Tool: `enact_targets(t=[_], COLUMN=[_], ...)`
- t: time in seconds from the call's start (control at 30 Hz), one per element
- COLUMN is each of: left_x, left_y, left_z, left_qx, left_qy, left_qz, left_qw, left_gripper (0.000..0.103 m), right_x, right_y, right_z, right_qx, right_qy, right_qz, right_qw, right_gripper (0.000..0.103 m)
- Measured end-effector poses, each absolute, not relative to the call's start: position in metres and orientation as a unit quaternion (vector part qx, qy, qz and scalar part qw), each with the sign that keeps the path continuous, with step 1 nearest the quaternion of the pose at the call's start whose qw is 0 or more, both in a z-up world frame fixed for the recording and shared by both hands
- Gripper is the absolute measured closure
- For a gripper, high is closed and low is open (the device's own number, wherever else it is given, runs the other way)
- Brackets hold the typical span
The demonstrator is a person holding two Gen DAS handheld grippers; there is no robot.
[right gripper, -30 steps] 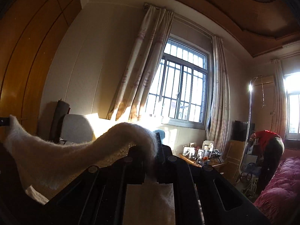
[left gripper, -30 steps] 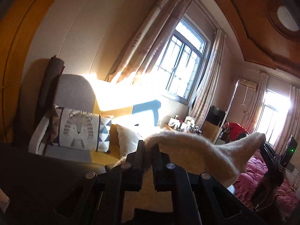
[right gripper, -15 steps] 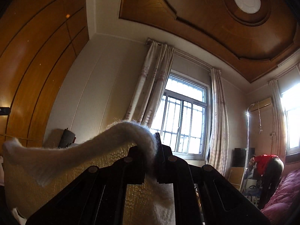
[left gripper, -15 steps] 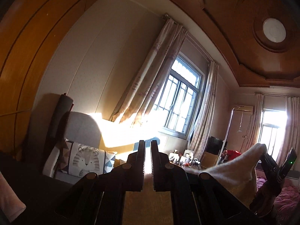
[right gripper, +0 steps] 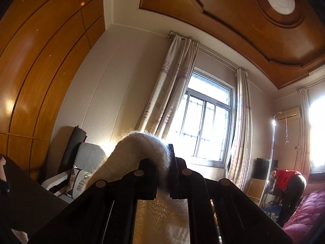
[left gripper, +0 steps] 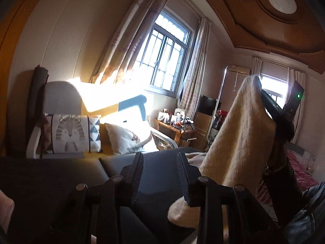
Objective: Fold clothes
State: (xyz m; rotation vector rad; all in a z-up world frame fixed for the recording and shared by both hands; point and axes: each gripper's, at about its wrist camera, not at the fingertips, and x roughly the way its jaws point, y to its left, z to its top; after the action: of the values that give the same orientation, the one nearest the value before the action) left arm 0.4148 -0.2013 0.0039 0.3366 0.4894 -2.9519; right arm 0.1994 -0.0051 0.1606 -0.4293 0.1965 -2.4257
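Sunlit bedroom, dark table. Left gripper jaws had just been opening, empty, cream sweater beside them; right gripper pinched its fold.

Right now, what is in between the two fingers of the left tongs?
Nothing is held there. In the left wrist view the left tongs have just been opening, and only the dark flat cushion surface shows through the gap.
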Motion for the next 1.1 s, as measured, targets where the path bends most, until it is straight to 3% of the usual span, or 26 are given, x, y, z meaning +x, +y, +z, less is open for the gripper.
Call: enact_targets(t=[0.1,0.27,0.57,0.7,0.87,1.03,1.1], left_x=[0.425,0.435,0.439,0.431,0.416,0.402,0.396], left_y=[-0.193,-0.167,-0.096,-0.084,-0.102,-0.132,-0.134], left_z=[-0.021,-0.029,-0.036,-0.049,-0.059,-0.068,-0.068], left_qx=[0.118,0.129,0.165,0.192,0.198,0.207,0.206], left_qy=[0.184,0.156,0.045,0.026,0.043,0.109,0.118], left_qz=[-0.975,-0.979,-0.985,-0.977,-0.960,-0.955,-0.955], left_qw=[0.040,0.019,0.012,0.094,0.194,0.181,0.175], left_gripper=[0.051,0.024,0.019,0.018,0.018,0.018,0.025], right_x=[0.201,0.216,0.225,0.239,0.253,0.253,0.255], right_y=[-0.020,-0.055,-0.109,-0.117,-0.109,-0.093,-0.087], right_z=[0.164,0.171,0.179,0.179,0.181,0.183,0.181], right_qx=[-0.155,-0.151,-0.113,-0.112,-0.119,-0.122,-0.125], right_qy=[0.082,0.100,0.106,0.104,0.098,0.086,0.085], right_qz=[-0.926,-0.921,-0.912,-0.904,-0.897,-0.898,-0.898], right_qw=[0.333,0.345,0.380,0.400,0.415,0.415,0.414], right_gripper=[0.095,0.095,0.095,0.095,0.095,0.095,0.095])
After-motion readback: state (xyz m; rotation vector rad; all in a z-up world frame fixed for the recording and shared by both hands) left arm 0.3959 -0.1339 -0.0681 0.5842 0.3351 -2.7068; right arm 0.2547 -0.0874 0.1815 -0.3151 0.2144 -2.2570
